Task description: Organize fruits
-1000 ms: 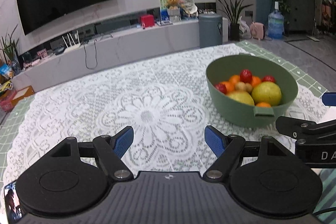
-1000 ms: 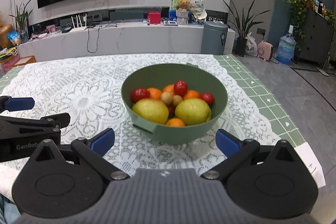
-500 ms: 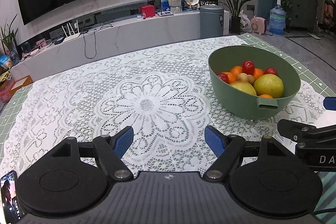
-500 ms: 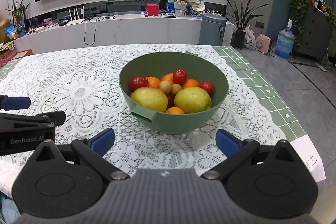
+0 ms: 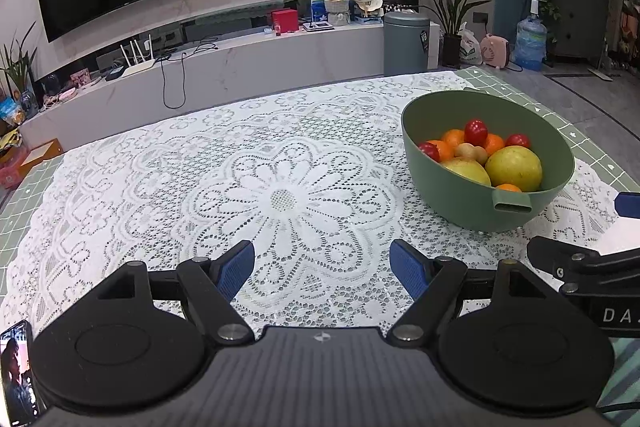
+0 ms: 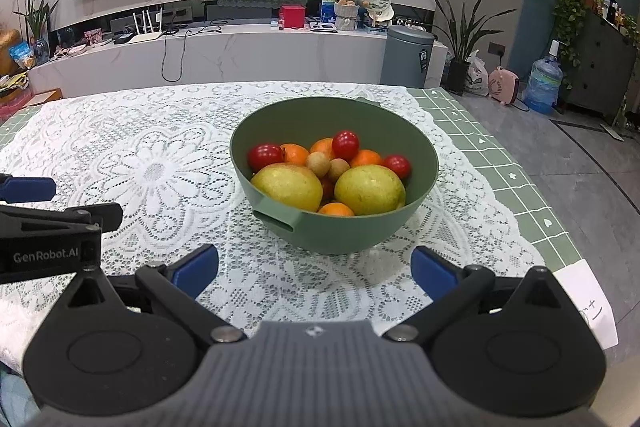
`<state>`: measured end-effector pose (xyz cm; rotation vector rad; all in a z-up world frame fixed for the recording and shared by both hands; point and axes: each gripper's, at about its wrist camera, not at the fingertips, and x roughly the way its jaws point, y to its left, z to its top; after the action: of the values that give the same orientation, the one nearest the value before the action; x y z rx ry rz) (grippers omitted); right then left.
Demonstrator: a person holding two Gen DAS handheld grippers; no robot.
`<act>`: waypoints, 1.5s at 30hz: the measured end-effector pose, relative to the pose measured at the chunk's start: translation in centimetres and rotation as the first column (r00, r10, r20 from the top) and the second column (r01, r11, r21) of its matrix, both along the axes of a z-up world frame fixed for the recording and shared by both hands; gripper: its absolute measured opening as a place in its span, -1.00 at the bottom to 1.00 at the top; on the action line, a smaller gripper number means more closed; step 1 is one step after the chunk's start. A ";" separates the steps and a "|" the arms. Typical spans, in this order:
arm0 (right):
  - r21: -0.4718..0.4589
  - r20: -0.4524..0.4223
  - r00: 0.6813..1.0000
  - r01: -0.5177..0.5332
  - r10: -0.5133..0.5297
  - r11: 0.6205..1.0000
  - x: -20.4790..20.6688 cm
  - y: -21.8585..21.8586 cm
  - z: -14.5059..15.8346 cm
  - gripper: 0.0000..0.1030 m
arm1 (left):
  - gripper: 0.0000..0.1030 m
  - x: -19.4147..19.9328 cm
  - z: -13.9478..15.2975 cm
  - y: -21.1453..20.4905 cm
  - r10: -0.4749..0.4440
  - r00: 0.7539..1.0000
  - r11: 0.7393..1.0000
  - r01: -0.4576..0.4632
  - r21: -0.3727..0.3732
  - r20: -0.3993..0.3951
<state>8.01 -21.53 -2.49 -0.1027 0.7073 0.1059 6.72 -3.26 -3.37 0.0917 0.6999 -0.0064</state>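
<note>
A green bowl [image 6: 360, 231] stands on the lace tablecloth [image 6: 152, 171], right of centre; it also shows in the left wrist view [image 5: 452, 195]. It holds two large yellow-green fruits [image 6: 370, 189], several oranges [image 6: 294, 153], red cherry tomatoes [image 6: 345, 145] and two small tan fruits [image 6: 319, 161]. My right gripper [image 6: 314, 269] is open and empty, just in front of the bowl. My left gripper [image 5: 322, 269] is open and empty over the lace, left of the bowl.
A white paper note [image 6: 592, 307] lies at the table's right front corner. The table's green checked cover [image 6: 500, 163] shows at the right edge. A TV counter [image 6: 240, 47] and a grey bin [image 6: 408, 57] stand beyond the far edge.
Both grippers have tilted or risen slightly; the bowl sits a little higher and farther in both views. Both stay open and empty.
</note>
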 end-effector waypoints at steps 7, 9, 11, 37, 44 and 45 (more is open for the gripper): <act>0.002 -0.003 1.000 0.004 -0.004 1.000 0.0 0.0 -0.1 0.92 | 0.75 0.0 0.0 0.0 0.000 1.000 1.000 0.000 0.000 0.001; 0.001 -0.002 1.000 0.004 -0.004 1.000 0.0 0.0 -0.1 0.92 | 0.75 -0.1 0.0 0.1 0.002 1.000 1.000 -0.002 -0.003 0.001; 0.001 -0.002 1.000 0.004 -0.004 1.000 0.0 0.0 -0.1 0.92 | 0.75 -0.1 0.0 0.1 0.004 1.000 1.000 -0.004 -0.005 0.001; 0.000 -0.003 1.000 0.004 -0.004 1.000 -0.1 0.0 -0.1 0.92 | 0.75 -0.6 0.3 0.4 0.012 1.000 1.000 -0.012 -0.024 0.000; 0.002 -0.006 1.000 0.001 -0.001 1.000 -0.2 0.0 -0.1 0.92 | 0.75 -0.6 0.3 0.4 0.013 1.000 1.000 -0.013 -0.025 0.000; 0.002 -0.006 1.000 0.000 0.000 1.000 -0.3 0.1 -0.2 0.92 | 0.75 -0.6 0.3 0.4 0.013 1.000 1.000 -0.013 -0.027 -0.001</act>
<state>7.74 -21.47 -2.66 -0.1005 0.7130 0.1066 6.09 -2.81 -3.11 0.0616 0.7006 -0.0037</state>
